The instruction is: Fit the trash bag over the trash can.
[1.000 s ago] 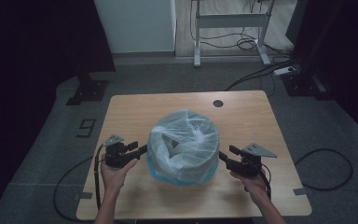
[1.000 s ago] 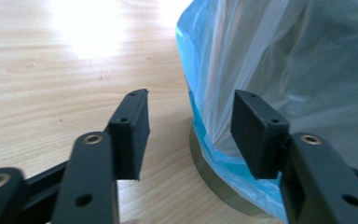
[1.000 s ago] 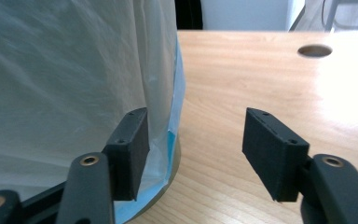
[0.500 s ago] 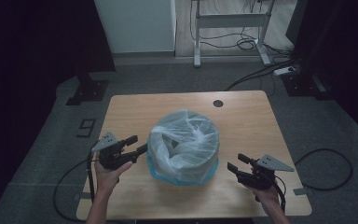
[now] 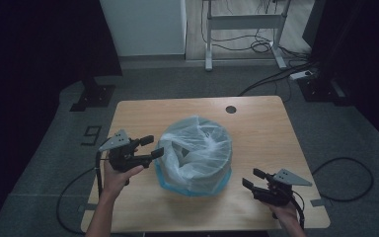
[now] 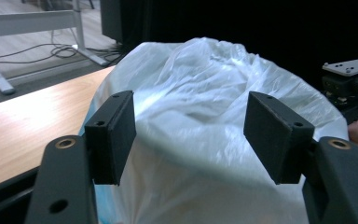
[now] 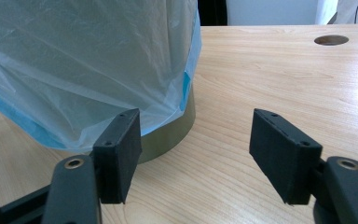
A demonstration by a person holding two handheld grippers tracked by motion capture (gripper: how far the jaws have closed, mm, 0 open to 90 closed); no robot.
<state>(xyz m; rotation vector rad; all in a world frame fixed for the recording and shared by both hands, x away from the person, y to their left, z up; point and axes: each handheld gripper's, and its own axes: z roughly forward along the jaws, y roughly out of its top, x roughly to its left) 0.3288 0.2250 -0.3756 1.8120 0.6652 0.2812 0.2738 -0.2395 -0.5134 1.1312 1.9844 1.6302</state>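
Observation:
A round bin (image 7: 168, 135) stands mid-table, lined with a pale translucent plastic bag (image 5: 196, 150) whose blue-edged hem hangs down the outside. My left gripper (image 5: 151, 146) is raised at the bin's left side, open, jaws pointing at the bag's upper rim (image 6: 191, 107) with nothing between them. My right gripper (image 5: 251, 179) sits low near the table's front right, open and apart from the bin, looking at its base and the bag hem (image 7: 121, 93). In the left gripper view the right gripper's grey plate (image 6: 347, 66) shows past the bag.
The wooden table (image 5: 261, 128) has a round cable hole (image 5: 231, 109) at the back. Bare wood lies to the right and behind the bin. Cables trail over the floor, and a desk frame (image 5: 242, 22) stands beyond the table.
My right gripper has drawn back from the bin's right side toward the front right corner of the table. My left gripper rose slightly beside the bag's left rim.

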